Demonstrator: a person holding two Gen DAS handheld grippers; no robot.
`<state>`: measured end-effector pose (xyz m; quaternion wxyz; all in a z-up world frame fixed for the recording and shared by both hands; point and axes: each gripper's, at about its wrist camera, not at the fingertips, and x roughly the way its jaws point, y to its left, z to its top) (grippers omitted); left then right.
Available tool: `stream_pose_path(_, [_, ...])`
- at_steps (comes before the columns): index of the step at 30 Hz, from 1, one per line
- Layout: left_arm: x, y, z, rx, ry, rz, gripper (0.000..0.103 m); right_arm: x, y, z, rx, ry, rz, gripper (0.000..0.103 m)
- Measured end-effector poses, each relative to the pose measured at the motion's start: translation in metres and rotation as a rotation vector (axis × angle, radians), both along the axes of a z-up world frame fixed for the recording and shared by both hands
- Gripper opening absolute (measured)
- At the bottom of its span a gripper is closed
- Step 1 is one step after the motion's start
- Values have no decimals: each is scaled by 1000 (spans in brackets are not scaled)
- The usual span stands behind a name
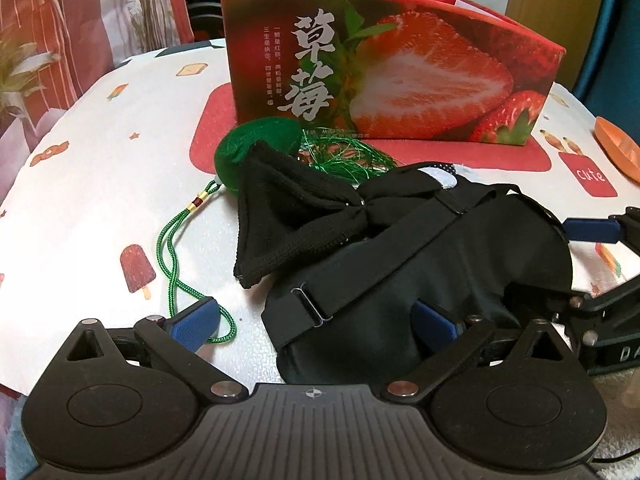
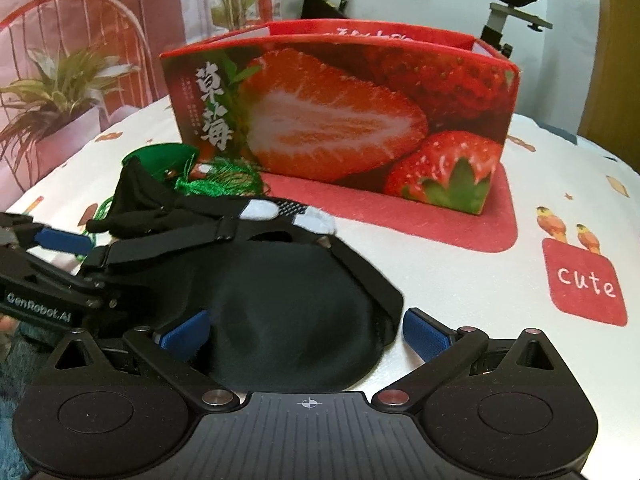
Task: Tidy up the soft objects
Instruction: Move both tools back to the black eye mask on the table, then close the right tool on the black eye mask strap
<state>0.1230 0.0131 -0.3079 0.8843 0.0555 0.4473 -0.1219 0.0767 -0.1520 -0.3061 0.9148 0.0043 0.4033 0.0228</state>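
A black eye mask (image 1: 420,264) with a strap lies on the table, also in the right wrist view (image 2: 280,304). A black knitted bow (image 1: 288,212) rests on its far edge, over a green pouch (image 1: 256,140) with tassel and green cord (image 1: 172,256). My left gripper (image 1: 316,324) is open, its jaws astride the mask's near left end. My right gripper (image 2: 308,336) is open, its jaws astride the mask's right end. The right gripper shows in the left wrist view (image 1: 592,232); the left gripper shows in the right wrist view (image 2: 60,240).
An open red strawberry box (image 1: 384,68) stands behind the pile, also in the right wrist view (image 2: 344,116). An orange object (image 1: 616,148) lies at the table's right edge. The printed tablecloth (image 2: 540,200) covers the table. An exercise bike (image 2: 508,4) stands behind.
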Motion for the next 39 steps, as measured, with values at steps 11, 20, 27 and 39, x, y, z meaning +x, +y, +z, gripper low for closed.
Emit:
stream_pose_path(11, [14,-1,-1,1,-18,12,103,5,10,-11,-81,-6,2,102])
stream_pose_path(20, [32,-7,-1,-11,-49,5,102,15,-2,-15,-74,-46,-62,102])
stream_pose_path(27, [19,19,9,-162,-3,29,88,8,-8,-14,-32,-60,-65,102])
stream_pose_path(39, [1,44,16,-345,56,64,55,6,-7,-14,-33,-55,-68,102])
